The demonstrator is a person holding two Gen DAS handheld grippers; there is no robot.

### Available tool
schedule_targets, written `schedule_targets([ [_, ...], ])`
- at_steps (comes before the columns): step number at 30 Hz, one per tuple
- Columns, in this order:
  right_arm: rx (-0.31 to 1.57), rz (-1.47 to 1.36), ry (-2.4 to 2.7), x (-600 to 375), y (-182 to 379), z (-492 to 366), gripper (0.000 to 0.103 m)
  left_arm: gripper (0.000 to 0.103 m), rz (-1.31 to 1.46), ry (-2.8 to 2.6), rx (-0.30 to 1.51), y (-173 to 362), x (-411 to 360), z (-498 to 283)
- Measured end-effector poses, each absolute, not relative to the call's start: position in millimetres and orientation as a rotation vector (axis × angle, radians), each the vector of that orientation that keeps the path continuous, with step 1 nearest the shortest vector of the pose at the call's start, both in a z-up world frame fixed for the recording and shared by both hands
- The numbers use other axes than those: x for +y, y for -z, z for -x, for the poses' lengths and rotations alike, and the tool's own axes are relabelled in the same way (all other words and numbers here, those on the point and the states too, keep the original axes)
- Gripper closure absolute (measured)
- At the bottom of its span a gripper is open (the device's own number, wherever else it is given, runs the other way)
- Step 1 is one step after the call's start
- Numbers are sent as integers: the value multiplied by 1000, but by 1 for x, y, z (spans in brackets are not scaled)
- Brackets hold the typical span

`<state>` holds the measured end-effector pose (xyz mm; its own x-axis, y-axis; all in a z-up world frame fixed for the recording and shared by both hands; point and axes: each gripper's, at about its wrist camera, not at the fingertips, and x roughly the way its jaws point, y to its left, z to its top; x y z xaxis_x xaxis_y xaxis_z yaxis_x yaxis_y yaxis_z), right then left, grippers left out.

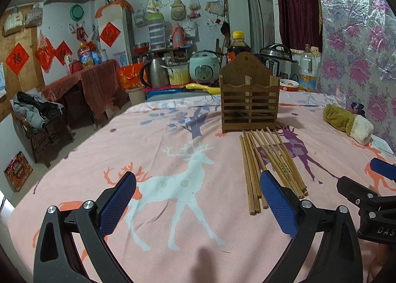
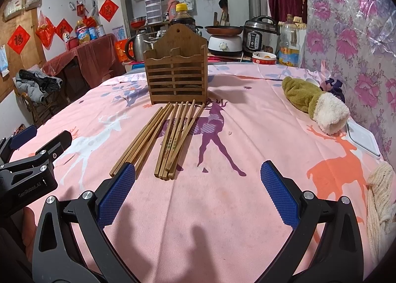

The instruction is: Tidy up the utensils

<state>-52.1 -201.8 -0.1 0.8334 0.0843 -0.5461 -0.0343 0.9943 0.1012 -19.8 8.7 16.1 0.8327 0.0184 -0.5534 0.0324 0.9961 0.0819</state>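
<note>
- The left tongs [image 1: 198,202] are wide open and hold nothing; they hang over the pink deer-print cloth [image 1: 173,245] of the bench.
- The right tongs [image 2: 198,192] are wide open too, and nothing is between their pads.
- The wooden chopsticks [image 2: 158,139] lie loose in two bundles on the cloth, ahead of the right tongs and to their left; the near ends reach just beside the left pad.
- From the left tongs, the chopsticks [image 1: 266,164] lie ahead at the right, behind the right pad.
- The slatted wooden holder [image 2: 177,77] stands upright just beyond their far ends.
- Bare cloth lies between both pairs of pads.
- A green plush toy [image 2: 314,103] lies far right of the right tongs, near the bench edge.
</note>
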Motion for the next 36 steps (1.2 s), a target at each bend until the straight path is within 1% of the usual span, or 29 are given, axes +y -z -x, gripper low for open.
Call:
schedule_targets([
  [5,596,-144,-75,-211,1,49,6,5,-20,35,701,-5,21,0],
  [8,614,-171,-85,-224,-11,39,6,5,27,115,832,7,33,-21],
  [10,621,-185,-87,-232,-21,28,6,5,20,76,909,12,41,-40],
  [14,644,-279,-128,-242,-23,7,6,5,139,106,998,10,52,-71],
  [17,715,-300,-141,-241,-2,-6,6,5,187,153,1011,14,44,-78],
  [20,766,-326,-144,-246,7,-11,6,5,63,160,1028,31,22,-75],
  [22,775,-351,-142,-250,8,-13,6,6,-6,176,1054,38,12,-72],
  [25,778,-366,-149,-252,7,-13,6,5,-22,242,1051,39,5,-68],
  [30,784,-341,-136,-248,5,-12,6,5,-84,251,1097,53,-5,-71],
  [36,797,-340,-138,-253,8,-17,6,5,-120,150,1085,54,7,-82],
])
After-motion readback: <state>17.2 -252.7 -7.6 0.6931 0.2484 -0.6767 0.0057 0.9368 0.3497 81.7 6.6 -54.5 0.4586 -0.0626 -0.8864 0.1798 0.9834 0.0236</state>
